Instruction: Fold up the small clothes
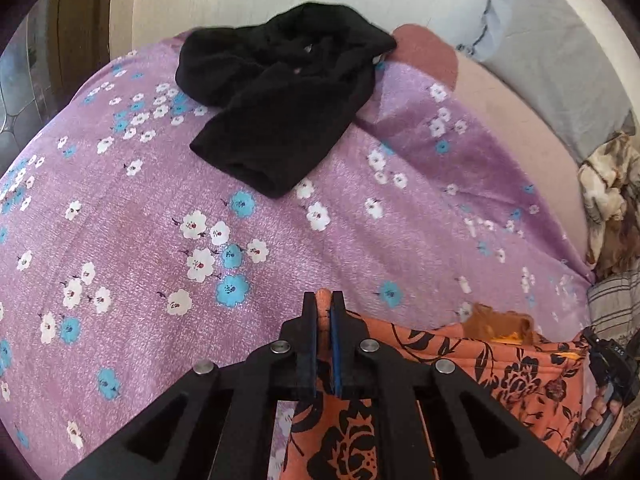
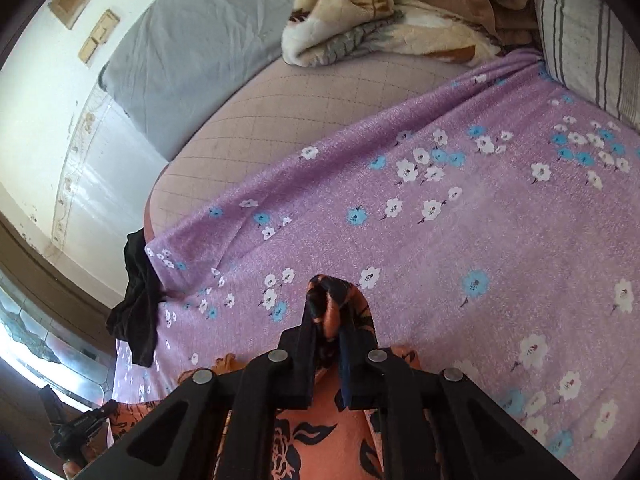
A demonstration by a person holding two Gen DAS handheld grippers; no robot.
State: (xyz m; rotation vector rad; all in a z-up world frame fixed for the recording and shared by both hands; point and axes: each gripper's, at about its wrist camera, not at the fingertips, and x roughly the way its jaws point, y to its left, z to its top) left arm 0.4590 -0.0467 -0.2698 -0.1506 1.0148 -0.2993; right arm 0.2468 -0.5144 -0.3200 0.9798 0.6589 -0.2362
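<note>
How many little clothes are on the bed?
2. The orange flowered garment is pinched by both the left gripper and right gripper. The black garment lies crumpled near the far edge of the purple bedspread. More may be out of view.

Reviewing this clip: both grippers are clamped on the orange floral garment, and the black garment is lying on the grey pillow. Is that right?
Not quite. Both the left gripper and right gripper do clamp the orange floral garment, but the black garment lies on the purple flowered bedspread, not the grey pillow. The left wrist view shows it.
</note>
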